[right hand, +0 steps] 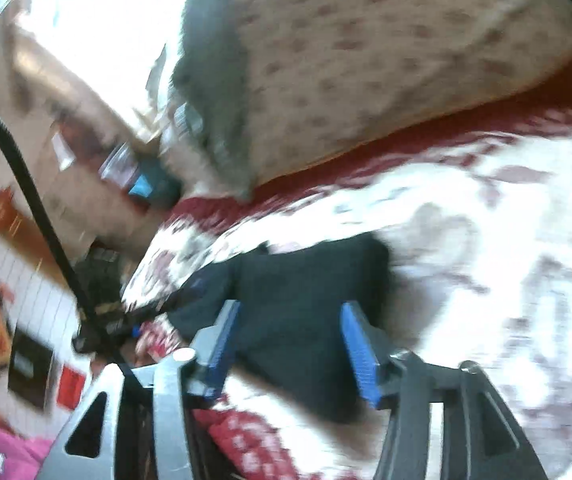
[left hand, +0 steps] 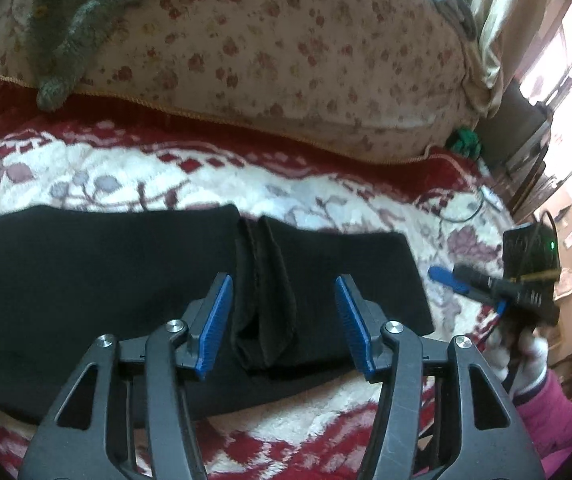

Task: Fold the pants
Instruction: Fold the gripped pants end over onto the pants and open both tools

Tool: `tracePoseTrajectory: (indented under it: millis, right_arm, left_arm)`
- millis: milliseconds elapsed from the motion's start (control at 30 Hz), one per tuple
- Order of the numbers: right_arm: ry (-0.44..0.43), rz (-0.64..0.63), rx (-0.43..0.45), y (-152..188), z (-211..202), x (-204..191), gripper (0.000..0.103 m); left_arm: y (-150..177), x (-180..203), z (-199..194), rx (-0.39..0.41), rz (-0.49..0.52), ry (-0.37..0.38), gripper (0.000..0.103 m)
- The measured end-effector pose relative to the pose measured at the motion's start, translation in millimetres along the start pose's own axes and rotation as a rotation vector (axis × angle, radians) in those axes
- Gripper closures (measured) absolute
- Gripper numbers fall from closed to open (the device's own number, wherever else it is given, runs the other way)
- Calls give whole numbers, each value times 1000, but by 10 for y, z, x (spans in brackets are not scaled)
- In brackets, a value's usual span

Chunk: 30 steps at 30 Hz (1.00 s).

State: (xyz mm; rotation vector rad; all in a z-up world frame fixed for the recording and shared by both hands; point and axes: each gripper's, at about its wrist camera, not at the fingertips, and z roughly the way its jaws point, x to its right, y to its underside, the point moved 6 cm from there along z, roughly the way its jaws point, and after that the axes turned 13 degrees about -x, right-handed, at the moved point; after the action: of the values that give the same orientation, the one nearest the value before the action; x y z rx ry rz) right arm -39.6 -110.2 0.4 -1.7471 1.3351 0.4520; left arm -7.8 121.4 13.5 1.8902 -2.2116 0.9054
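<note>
Black pants (left hand: 98,280) lie spread flat on a red and white floral bedspread (left hand: 166,168), with a bunched fold (left hand: 264,312) standing up in their middle. My left gripper (left hand: 284,300) is open, its blue pads either side of that fold and just above it. My right gripper (right hand: 289,328) is open and empty over one end of the pants (right hand: 309,280); that view is blurred. The right gripper also shows in the left wrist view (left hand: 481,284), off the pants' right end.
A large flowered pillow (left hand: 286,60) lies along the back of the bed with a grey-green knit garment (left hand: 70,32) draped on it. Thin cables (left hand: 473,208) lie on the bedspread at the right. Furniture and a bright window (left hand: 557,92) stand beyond the bed's right edge.
</note>
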Motion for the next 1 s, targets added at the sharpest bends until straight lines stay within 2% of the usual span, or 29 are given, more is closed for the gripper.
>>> tracePoseTrajectory:
  millis: [100, 167, 267, 300, 333, 367, 400, 467, 533, 667, 767, 800, 867, 1000]
  right_arm:
    - [-41, 74, -16, -48, 9, 221, 51]
    - [-70, 86, -33, -80, 103, 267, 51]
    - [-96, 103, -82, -140, 325, 316, 51]
    - [-120, 98, -78, -170, 377, 297, 56]
    - [-128, 96, -65, -188, 378, 303, 69]
    - [-136, 93, -67, -179, 385, 302, 72]
    - [-133, 86, -65, -189, 384, 288, 74]
    - [-110, 51, -59, -178, 351, 225, 75]
    - [-86, -5, -49, -159, 276, 95, 76]
    - [-75, -13, -41, -123, 221, 44, 76]
    - [46, 55, -73, -105, 421, 323, 74]
    - [-1, 74, -50, -105, 436, 376, 74]
    - [-24, 91, -40, -102, 431, 400, 73]
    - [44, 73, -55, -90, 344, 303, 67]
  left_arm:
    - [60, 32, 215, -55, -24, -10, 50]
    - [89, 35, 349, -77, -30, -76, 50]
    - [102, 20, 417, -75, -47, -119, 50]
    - [105, 9, 419, -67, -66, -111, 50]
    - [106, -12, 414, -58, -91, -101, 50]
    - [112, -41, 406, -55, -119, -87, 52]
    - [117, -53, 396, -54, -134, -81, 64]
    - [159, -72, 364, -67, -149, -76, 79]
    - [225, -69, 303, -66, -166, -40, 84]
    - [285, -47, 224, -39, -190, -53, 86]
    - [297, -62, 248, -33, -202, -101, 86]
    - [310, -70, 265, -36, -214, -102, 86]
    - [316, -69, 259, -28, -218, -109, 86]
    - [336, -76, 238, -9, -228, -128, 86]
